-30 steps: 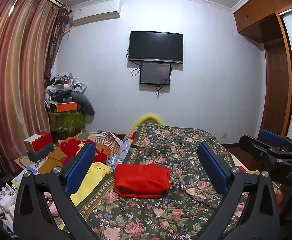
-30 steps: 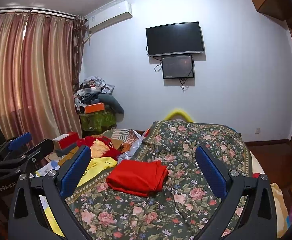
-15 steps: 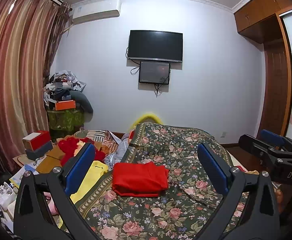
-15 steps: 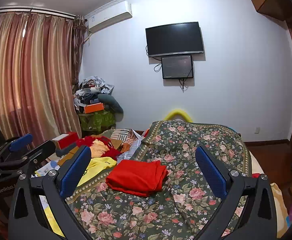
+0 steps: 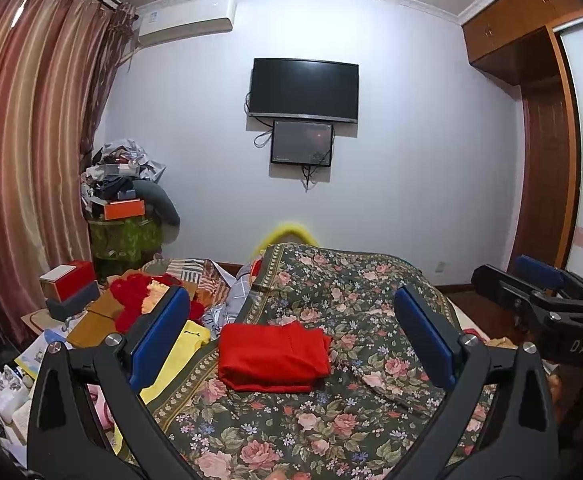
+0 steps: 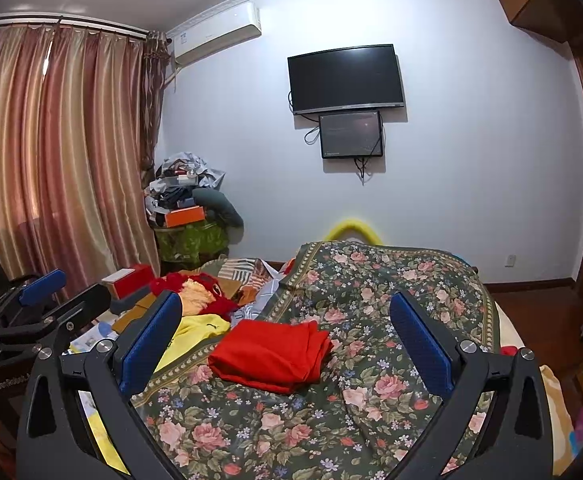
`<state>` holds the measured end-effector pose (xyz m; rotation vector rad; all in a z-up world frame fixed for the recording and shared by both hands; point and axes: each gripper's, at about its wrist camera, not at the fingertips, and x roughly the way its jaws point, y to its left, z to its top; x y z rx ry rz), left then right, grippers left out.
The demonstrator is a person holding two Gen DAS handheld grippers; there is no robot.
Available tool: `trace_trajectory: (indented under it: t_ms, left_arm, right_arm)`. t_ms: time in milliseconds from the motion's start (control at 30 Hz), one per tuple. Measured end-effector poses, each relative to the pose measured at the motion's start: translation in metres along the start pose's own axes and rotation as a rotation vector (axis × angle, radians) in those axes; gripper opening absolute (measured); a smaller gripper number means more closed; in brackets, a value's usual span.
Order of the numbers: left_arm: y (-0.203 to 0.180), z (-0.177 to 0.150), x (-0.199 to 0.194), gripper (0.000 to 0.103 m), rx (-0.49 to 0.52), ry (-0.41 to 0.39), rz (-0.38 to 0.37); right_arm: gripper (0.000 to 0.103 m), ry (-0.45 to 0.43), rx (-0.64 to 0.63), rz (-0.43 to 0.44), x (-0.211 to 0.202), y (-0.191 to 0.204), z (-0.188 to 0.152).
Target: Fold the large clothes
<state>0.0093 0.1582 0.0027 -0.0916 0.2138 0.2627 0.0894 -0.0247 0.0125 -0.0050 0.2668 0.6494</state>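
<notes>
On bed [image 5: 331, 420], centre: red garment [image 5: 273, 356] folded into flat rectangle, resting on floral cover. Left claw [image 5: 291, 344] and right claw [image 6: 285, 340] both wide, empty, garment beyond them, untouched.

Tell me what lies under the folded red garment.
The folded red garment rests on the floral bedspread; the patch beneath it and anything below the spread is covered.
</notes>
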Motion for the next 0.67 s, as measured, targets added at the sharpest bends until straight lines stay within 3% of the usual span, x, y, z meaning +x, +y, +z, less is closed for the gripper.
trace_trajectory:
  t_ms: [667]
  left_arm:
    - [-0.0006,-0.0005,0.0028,0.103,0.005,0.018,-0.020]
  right_arm:
    - [0.103,0.003,0.009,-0.010,0.0041,-0.0029,0.0005]
